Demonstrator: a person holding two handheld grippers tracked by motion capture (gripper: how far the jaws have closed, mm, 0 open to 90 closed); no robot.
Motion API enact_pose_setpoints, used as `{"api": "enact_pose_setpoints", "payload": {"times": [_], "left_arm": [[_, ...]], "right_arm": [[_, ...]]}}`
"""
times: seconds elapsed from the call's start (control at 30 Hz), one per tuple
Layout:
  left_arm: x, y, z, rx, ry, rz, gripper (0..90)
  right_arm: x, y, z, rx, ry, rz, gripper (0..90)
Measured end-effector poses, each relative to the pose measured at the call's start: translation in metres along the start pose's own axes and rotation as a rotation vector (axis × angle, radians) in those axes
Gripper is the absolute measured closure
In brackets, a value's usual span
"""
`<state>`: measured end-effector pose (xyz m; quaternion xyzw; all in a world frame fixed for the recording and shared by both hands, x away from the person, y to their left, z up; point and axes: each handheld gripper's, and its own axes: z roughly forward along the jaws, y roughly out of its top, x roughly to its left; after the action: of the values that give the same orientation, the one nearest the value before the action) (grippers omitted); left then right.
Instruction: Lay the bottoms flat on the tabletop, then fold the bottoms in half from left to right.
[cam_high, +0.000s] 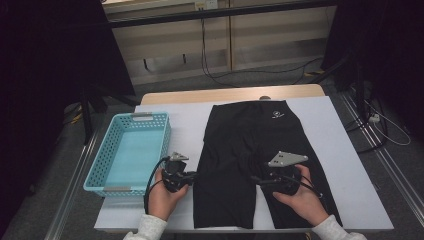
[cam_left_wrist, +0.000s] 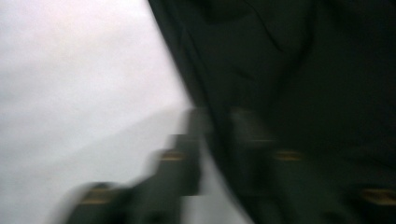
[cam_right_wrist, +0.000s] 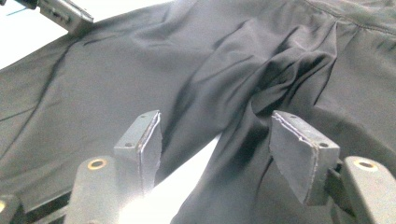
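Black shorts (cam_high: 255, 160) lie flat on the white table (cam_high: 345, 165), beside the blue basket (cam_high: 131, 150). Right gripper (cam_right_wrist: 215, 140) — jaws wide over the crotch. Left gripper (cam_high: 192, 176) at the outer edge — blurred, opening unclear. Advice: pinch single layers, lift evenly.

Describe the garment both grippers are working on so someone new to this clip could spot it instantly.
On the white sheet covering the table, right of the light blue basket, lies a pair of black shorts, flat, waistband far from the person. It is the only clothing there, and a small white logo marks its waistband.
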<state>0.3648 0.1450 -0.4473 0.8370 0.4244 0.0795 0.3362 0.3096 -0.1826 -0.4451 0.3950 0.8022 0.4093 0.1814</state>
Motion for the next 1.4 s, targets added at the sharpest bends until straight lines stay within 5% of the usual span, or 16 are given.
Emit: {"api": "enact_pose_setpoints", "payload": {"times": [0.17, 0.47, 0.97, 1.4], "left_arm": [[-0.001, -0.001, -0.002, -0.024, -0.013, 0.02, 43.5], [-0.002, 0.0, -0.002, -0.032, -0.016, 0.033, 25.1], [-0.004, -0.002, -0.001, -0.022, -0.036, 0.047, 9.0], [-0.007, -0.003, -0.005, -0.028, -0.023, 0.066, 6.0]], "right_arm": [[-0.001, 0.002, 0.0, -0.013, -0.001, 0.005, 32.1], [-0.008, 0.011, 0.006, -0.042, -0.013, 0.025, 25.2], [-0.011, 0.016, 0.015, -0.041, -0.028, 0.036, 20.7], [-0.009, 0.015, 0.013, -0.047, -0.033, 0.026, 20.2]]}}
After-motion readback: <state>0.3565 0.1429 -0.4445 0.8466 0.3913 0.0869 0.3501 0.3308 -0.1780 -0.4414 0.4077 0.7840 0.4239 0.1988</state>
